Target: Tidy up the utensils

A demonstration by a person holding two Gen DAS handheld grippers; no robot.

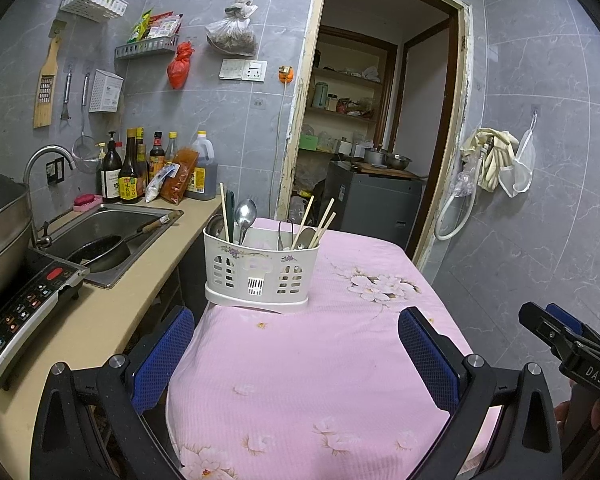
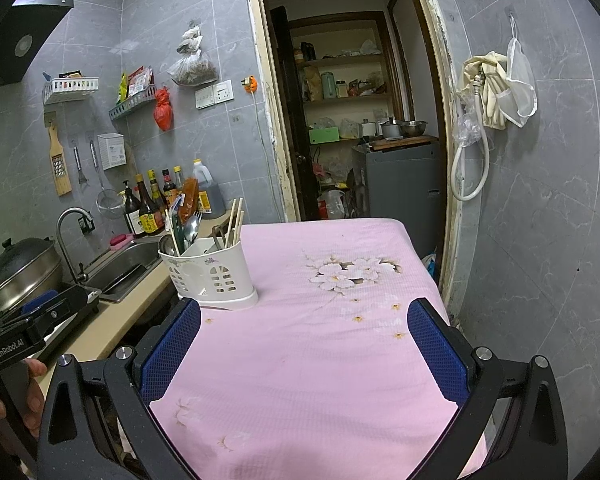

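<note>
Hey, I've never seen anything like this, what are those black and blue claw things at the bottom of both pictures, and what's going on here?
Those are handheld tongs, one in each of a person's hands, each with a camera looking along its fingers. One picture is from the left tongs, the other from the right tongs. Both are open and hold nothing. Ahead, on a pink flowered tablecloth, stands a white utensil caddy with chopsticks and a spoon in it. Beside the table is a kitchen counter with a sink.
</note>
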